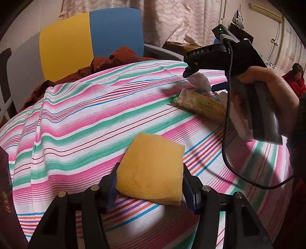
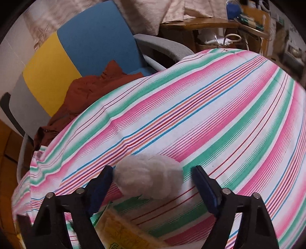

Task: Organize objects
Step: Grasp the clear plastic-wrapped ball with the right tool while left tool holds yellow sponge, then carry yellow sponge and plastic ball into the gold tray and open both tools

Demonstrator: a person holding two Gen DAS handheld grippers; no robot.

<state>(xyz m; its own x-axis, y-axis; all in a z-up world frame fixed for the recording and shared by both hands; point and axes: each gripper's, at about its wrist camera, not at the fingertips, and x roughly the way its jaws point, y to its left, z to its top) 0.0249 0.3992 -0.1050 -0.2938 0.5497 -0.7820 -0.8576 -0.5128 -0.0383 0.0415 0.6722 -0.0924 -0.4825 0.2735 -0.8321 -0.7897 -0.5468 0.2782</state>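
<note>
Left tool (image 1: 150, 179): black frame, blue pads, pinching a yellow sponge (image 1: 151, 170) by its two side edges. The sponge is square, coarse-textured, tilted with its far corner raised, held above the striped cloth (image 1: 76, 115).

Right tool (image 2: 152, 177): black frame, blue pads, jaws spread. A white fluffy ball (image 2: 149, 176) sits between them; the left pad touches or nearly touches it, the right pad stands clear of it. In the left wrist view the same tool (image 1: 188, 71) appears from the side, gripped by a hand (image 1: 267, 95), with a black cable (image 1: 227, 115) hanging from it. White letters "DAS" are readable on its black body; a small green light glows on the unit above.

Snack packet (image 1: 200, 104): yellow and clear wrapper, green printed characters on the yellow band, too blurred to read. It lies on the cloth just beside the fluffy ball, with one end at the bottom edge of the right wrist view (image 2: 122, 229).

Bench: covered entirely by the cloth, striped pink, green, white, blue and orange.

Chair (image 2: 86, 47): blue and yellow back panels, grey arm, behind the bench. A rust-brown garment (image 2: 86, 92) is heaped on its seat.

Background: pale patterned curtain (image 1: 181, 17); a wooden desk (image 2: 210, 23) with clutter; a person in red (image 1: 295, 80) at far right.
</note>
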